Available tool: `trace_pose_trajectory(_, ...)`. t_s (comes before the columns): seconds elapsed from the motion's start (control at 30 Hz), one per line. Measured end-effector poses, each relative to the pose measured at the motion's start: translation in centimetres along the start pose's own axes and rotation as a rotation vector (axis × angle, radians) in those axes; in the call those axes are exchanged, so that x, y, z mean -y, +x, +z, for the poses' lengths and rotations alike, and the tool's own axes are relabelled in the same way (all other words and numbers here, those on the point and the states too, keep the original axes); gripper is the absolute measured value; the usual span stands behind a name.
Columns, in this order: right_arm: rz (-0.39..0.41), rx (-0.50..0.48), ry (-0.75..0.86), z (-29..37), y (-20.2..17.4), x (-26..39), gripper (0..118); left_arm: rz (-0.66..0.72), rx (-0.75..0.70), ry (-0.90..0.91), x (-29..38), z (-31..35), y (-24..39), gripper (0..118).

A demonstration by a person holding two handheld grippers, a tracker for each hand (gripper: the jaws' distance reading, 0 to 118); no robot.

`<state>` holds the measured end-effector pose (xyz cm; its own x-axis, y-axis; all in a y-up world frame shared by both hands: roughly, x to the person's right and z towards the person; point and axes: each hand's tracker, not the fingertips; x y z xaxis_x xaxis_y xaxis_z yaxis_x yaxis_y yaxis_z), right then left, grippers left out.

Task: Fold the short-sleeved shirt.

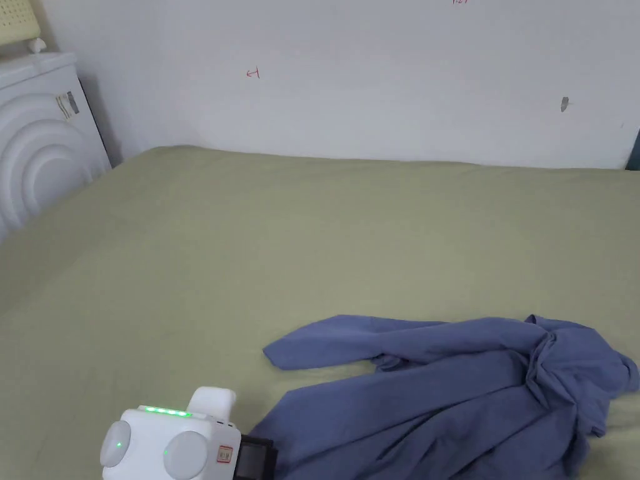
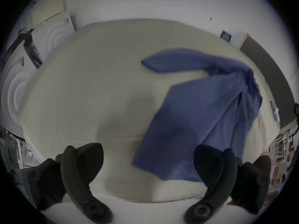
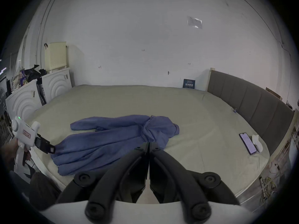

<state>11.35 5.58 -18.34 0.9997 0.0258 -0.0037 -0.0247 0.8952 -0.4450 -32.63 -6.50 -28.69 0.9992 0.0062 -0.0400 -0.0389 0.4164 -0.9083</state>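
The shirt (image 1: 450,387) lies bunched and twisted at the lower right of the head view, on the bed (image 1: 187,262). The left hand-held gripper (image 2: 148,164) hangs over its near edge, jaws spread and empty; the right hand-held gripper (image 3: 149,148) is pressed together, holding nothing. Pinching several bunched layers at once would likely drag the heap instead of spreading it.

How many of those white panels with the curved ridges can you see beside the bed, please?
2: one panel stands against the wall at the bed's far corner, the other panel nearer along the same side.
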Motion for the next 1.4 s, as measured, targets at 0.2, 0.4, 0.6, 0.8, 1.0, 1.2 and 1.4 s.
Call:
trace_pose_trajectory(0.2, 0.0, 0.003, -0.059, -0.9, 0.5, 0.8, 6, 0.026, -0.072, -0.032, -0.3, -1.8, 0.7, 103)
trace_pose_trajectory(0.4, -0.046, 0.031, -0.118, -1.6, 1.8, 1.6, 6, 0.072, 0.065, 0.066, 0.0, 1.0, 0.6, 3)
trace_pose_trajectory(0.6, -0.06, 0.103, -0.199, -5.3, 6.7, 1.2, 6, 0.012, 0.054, 0.061, -0.1, 1.1, 0.8, 3)
trace_pose_trajectory(0.8, -0.047, 0.103, -0.235, -14.4, 10.8, -2.4, 6, 0.029, 0.092, 0.077, -0.6, 1.0, 0.5, 3)
trace_pose_trajectory(1.0, -0.11, -0.036, -0.41, -25.1, 13.2, -5.2, 94, -0.009, 0.088, 0.08, -1.1, 1.7, 1.6, 3)
trace_pose_trajectory(1.2, -0.089, 0.014, -0.523, -31.8, 12.5, -4.8, 94, -0.025, 0.09, 0.071, -1.6, 1.0, 1.6, 3)
trace_pose_trajectory(1.4, -0.053, 0.027, -0.638, -33.2, 10.9, -2.0, 86, -0.025, 0.096, 0.05, -1.6, 0.1, 1.7, 3)
